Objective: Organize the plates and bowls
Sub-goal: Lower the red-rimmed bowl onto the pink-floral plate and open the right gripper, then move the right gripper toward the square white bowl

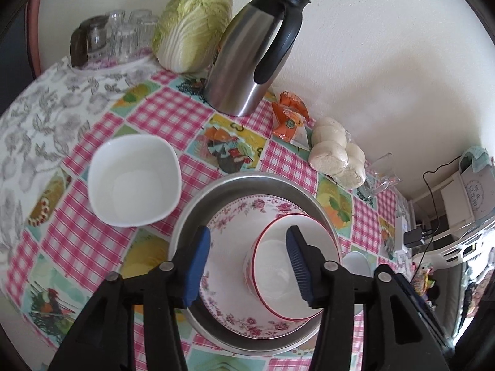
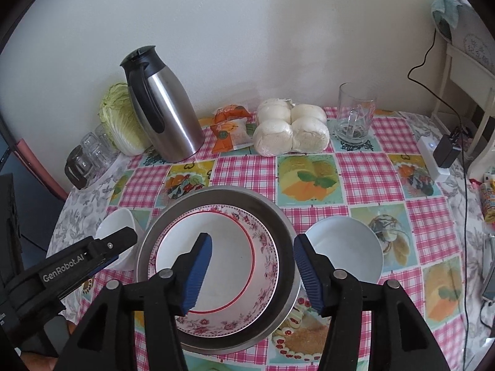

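Red-rimmed bowl (image 1: 283, 266) sits nested on the floral plate (image 1: 235, 238) inside the metal pan (image 1: 198, 204), largest underneath so the stack stays stable. Left gripper (image 1: 247, 266) and right gripper (image 2: 252, 273) are both released, empty, above the stack. Square white bowl (image 1: 134, 179) and round white bowl (image 2: 345, 249) flank the pan, unstacked.

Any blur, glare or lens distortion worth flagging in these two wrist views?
Left wrist: strong fisheye bend, the steel carafe leans, the white square bowl looks slightly soft. Right wrist: sharper, the table edge curves, mild sheen on the metal pan rim, soft even daylight.
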Tool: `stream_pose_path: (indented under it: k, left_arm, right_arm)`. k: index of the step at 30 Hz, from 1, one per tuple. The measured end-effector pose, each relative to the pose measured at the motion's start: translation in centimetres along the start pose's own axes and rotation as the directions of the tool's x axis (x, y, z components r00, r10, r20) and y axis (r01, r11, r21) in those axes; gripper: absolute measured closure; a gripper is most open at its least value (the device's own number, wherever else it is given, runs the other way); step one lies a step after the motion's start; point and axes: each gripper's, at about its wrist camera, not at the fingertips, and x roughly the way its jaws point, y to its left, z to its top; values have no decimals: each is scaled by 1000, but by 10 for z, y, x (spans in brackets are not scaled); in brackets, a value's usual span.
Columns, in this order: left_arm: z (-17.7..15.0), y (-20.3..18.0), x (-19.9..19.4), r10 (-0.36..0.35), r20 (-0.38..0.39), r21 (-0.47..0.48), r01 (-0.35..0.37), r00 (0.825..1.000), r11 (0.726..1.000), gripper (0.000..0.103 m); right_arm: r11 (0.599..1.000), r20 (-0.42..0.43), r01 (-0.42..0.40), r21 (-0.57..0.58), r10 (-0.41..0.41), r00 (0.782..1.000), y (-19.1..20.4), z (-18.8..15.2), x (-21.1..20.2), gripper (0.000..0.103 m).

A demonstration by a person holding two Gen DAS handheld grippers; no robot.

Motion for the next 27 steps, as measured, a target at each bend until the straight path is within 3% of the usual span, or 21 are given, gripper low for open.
stream_pose_path:
  k: [4,9,12,18,20,22,27]
  left_arm:
    - [2,-6,-10,47,28,59,-49,998,997,38]
    - [2,-9,-14,86,46,98,-90,995,991,35]
    - [2,-9,-14,109,51,111,-114,993,987,25]
    - [1,-10,-14,125,60,129,-132,990,983,24]
    - [1,-9,-14,137,71,125,-145,988,981,8]
    - [1,-7,-15,154,98,115,-165,983,980,0]
    - [3,-1,-14,184,104,98,-194,977,976,0]
  right_arm:
    - [999,20,38,3,-38,999,-4,3,-8,31]
    - [999,13,47,23,-47,999,-11,4,-6,21]
    - [998,2,49,29,-49,999,-12,4,-1,13]
    - [999,-13,44,21,-43,999,-10,1,5,7]
    - [999,-8,42,13,-42,999,-9,1,7,0]
    - [999,3,38,-7,-38,999,-5,0,8,0]
    - [999,-1,44,-31,-44,999,0,-2,15,0]
